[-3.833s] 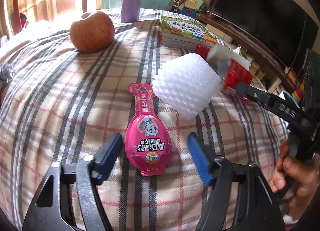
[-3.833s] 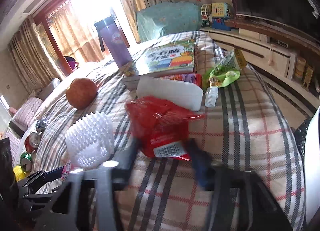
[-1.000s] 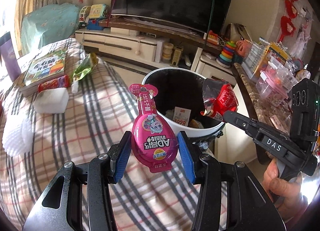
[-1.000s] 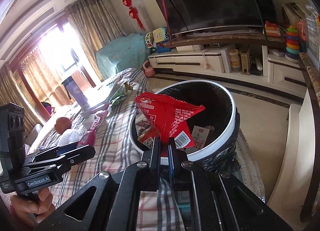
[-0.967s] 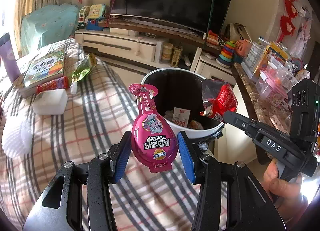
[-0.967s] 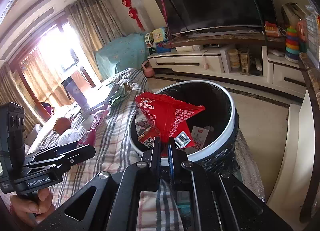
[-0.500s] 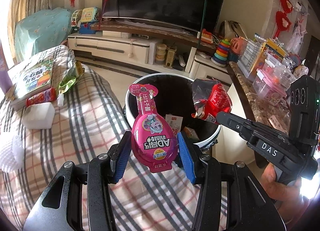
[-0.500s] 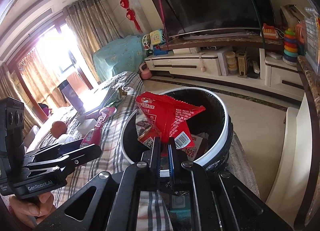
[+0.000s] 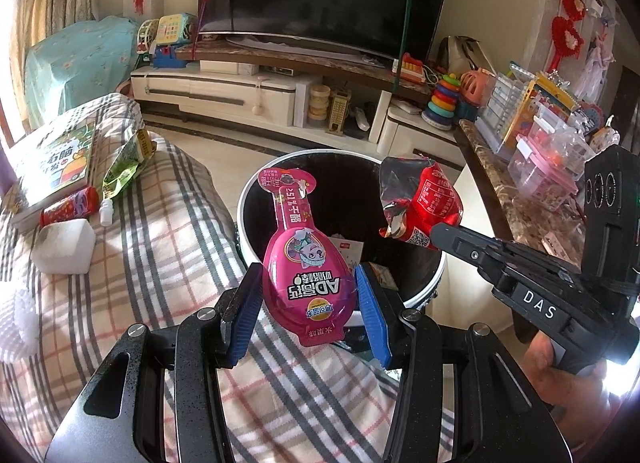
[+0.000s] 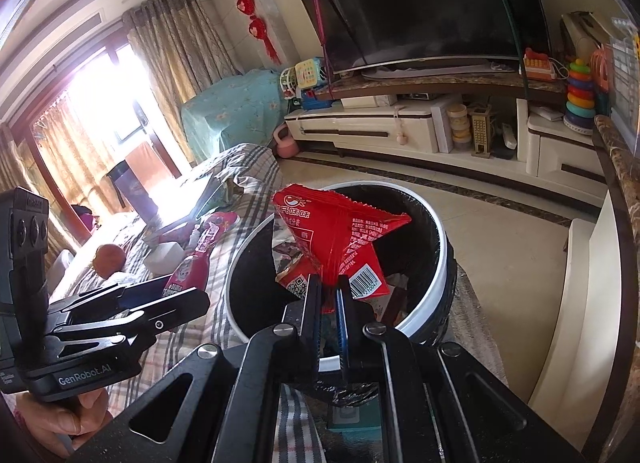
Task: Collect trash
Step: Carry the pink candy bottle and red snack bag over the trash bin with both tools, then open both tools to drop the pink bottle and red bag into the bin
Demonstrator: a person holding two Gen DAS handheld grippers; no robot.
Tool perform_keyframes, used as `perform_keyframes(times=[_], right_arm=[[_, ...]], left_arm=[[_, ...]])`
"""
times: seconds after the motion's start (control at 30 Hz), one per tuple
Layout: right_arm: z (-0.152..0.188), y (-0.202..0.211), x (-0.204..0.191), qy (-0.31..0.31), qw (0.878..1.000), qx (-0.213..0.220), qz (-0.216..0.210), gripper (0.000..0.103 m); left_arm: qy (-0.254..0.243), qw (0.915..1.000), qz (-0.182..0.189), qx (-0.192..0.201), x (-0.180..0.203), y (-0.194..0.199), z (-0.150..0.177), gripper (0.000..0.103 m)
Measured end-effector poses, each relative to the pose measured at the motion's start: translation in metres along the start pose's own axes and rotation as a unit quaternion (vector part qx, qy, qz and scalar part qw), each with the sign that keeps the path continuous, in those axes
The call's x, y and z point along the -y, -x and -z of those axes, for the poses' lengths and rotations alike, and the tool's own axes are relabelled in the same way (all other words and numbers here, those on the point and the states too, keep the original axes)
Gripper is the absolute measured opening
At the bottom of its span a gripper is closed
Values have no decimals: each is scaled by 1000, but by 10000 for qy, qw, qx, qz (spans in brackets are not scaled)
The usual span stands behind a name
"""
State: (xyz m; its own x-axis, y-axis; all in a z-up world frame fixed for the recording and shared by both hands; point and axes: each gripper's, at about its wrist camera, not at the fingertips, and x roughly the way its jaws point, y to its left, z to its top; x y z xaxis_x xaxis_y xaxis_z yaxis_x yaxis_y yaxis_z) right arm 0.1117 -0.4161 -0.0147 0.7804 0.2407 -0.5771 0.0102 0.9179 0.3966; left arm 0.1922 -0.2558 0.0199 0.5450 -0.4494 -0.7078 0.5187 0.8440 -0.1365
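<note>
Left wrist view: your left claw (image 9: 309, 305) clamps one pink egg-shaped packet (image 9: 306, 263) upright, one black trash bin (image 9: 256, 199) just beyond it. To its right, your right claw (image 9: 436, 229) grips one red snack bag (image 9: 428, 203). Only here: one white block (image 9: 64, 247) on the plaid bed (image 9: 160, 223).

Right wrist view: right claw (image 10: 328, 287) pinched narrow on the red snack bag (image 10: 340, 231) over the bin (image 10: 438, 263). Only here: one apple (image 10: 109, 260).

The pink packet (image 9: 308, 263) is glossy plastic with a printed paper-like backing. The red snack bag (image 10: 340, 239) is crinkled shiny foil, silver inside. The bin (image 10: 438, 263) has a smooth white plastic rim and a glossy black liner. The checked blanket (image 9: 160, 247) is soft matt cloth. Both grippers are matt black with speckled finish and blue rubbery pads (image 9: 370, 315).
</note>
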Motion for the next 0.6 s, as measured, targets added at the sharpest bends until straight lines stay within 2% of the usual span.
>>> perform_keyframes(times=[0.6], right_arm=[[-7,-12,7,53,9999,-156,38,6]], left_arm=[[-40,9999,-46,-92,3,-17,-9,46]])
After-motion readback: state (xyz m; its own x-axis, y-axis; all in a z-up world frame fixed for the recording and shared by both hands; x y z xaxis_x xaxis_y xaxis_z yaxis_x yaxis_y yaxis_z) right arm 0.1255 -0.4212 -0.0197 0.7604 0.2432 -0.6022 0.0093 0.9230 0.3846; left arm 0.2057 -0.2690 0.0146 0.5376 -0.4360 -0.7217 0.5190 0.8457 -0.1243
